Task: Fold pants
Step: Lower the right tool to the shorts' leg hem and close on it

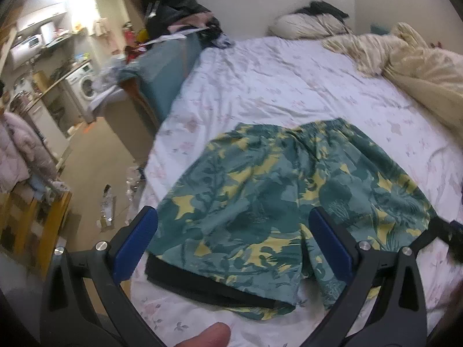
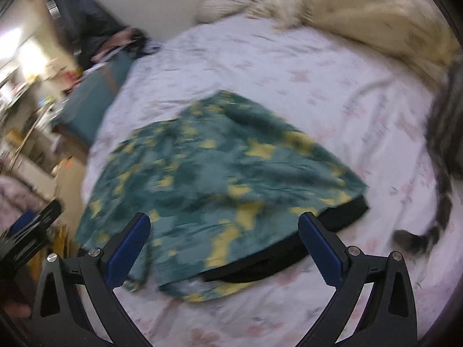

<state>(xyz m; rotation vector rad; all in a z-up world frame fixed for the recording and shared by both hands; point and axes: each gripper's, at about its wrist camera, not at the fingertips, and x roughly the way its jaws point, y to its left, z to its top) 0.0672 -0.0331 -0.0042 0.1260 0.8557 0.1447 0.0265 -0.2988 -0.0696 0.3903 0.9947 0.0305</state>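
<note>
We see a floral bedsheet (image 1: 275,86) with a beige duvet (image 1: 419,66) bunched on it. Washing machine (image 1: 86,86) far left, cat (image 2: 442,156) at the sheet's right edge.

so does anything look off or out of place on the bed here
Yes. A grey striped cat lies on the sheet just right of the shorts, near the open right gripper. The shorts' black lining pokes out at the hems.

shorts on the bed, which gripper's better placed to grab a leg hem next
Left, probably. The open left gripper already straddles a leg hem of the shorts, in sharp view. The right gripper is open too, but its view is motion-blurred.
</note>
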